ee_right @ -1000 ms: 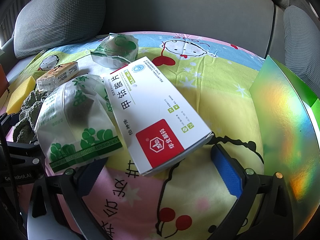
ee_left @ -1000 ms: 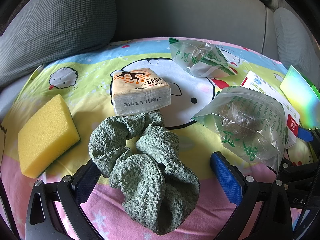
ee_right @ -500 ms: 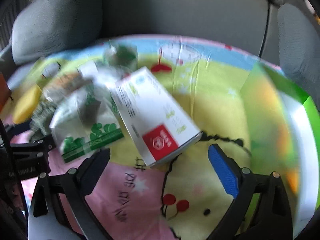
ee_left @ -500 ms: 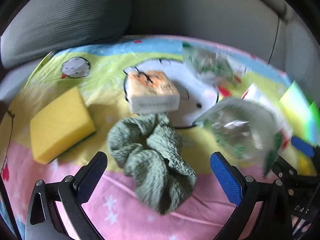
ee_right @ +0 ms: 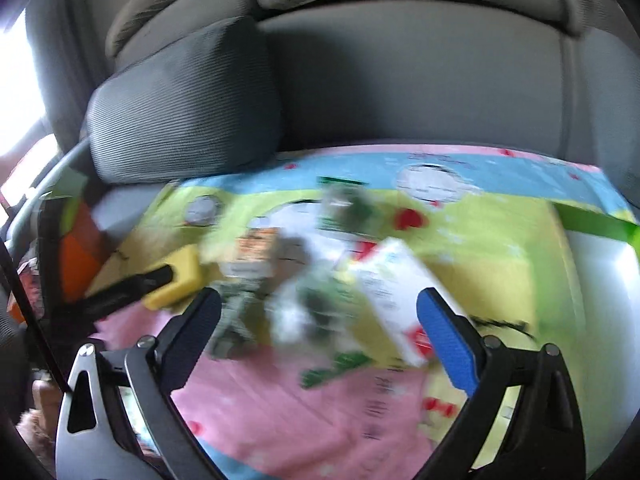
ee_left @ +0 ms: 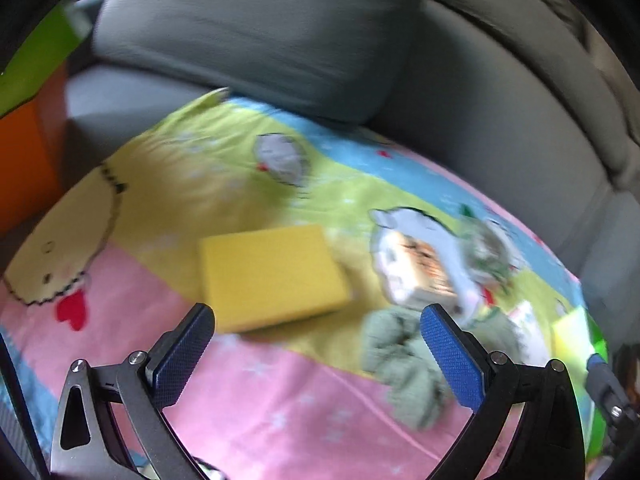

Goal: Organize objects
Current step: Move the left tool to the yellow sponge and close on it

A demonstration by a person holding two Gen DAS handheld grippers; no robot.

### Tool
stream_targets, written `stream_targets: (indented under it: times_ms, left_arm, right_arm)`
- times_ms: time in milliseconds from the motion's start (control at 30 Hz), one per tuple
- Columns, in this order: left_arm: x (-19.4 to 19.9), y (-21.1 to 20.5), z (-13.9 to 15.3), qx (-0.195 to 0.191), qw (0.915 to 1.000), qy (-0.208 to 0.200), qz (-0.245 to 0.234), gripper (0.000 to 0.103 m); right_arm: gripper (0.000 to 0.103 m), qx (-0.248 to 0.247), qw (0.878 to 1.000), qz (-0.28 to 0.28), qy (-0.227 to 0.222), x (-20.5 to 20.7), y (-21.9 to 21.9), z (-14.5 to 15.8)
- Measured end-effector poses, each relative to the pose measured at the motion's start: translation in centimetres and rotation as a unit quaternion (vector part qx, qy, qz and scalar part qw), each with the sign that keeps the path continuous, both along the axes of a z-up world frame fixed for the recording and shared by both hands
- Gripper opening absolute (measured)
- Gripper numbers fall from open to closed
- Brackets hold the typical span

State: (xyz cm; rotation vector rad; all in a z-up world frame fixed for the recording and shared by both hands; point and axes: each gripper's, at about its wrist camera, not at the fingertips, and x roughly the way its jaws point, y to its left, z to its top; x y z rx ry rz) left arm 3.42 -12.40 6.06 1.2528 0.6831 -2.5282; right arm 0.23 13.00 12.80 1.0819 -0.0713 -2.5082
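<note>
Both views are blurred by motion. My left gripper (ee_left: 316, 340) is open and holds nothing, hovering above the cartoon blanket (ee_left: 280, 400); the yellow sponge (ee_left: 272, 276) lies just beyond its fingers. The green knitted cloth (ee_left: 404, 368) sits by its right finger, the tissue pack (ee_left: 420, 272) behind that. My right gripper (ee_right: 320, 332) is wide, its jaws closing slightly, nothing between them. Below it lie a green-printed plastic bag (ee_right: 320, 312) and the white medicine box (ee_right: 396, 296). The same yellow sponge (ee_right: 176, 280) and tissue pack (ee_right: 252, 256) lie to the left.
A grey cushion (ee_left: 260, 28) leans on the sofa back (ee_right: 420, 80) behind the blanket. An orange box (ee_left: 24, 168) stands at the left edge. A green and white shiny box (ee_right: 600, 280) stands at the right. A second plastic bag (ee_right: 344, 204) lies farther back.
Both grippers have risen and pulled back from the objects. The left view has swung left and rolled, so the sponge is now central. The right view now tilts up toward the sofa back.
</note>
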Motion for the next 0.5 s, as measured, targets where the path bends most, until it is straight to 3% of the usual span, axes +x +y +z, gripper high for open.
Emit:
stream_targets:
  times_ms: [267, 500]
  left_arm:
    - [0.9, -4.0, -2.7, 0.037, 0.9981, -0.035, 0.033, 0.103]
    - [0.6, -5.0, -3.9, 0.069, 0.9963, -0.045, 0.025, 0.083]
  right_arm:
    - [0.064, -0.065, 0.990, 0.064, -0.104, -3.9, -7.8, -1.6]
    - [0.049, -0.077, 0.977, 0.093, -0.174, -6.9, -13.5, -4.7]
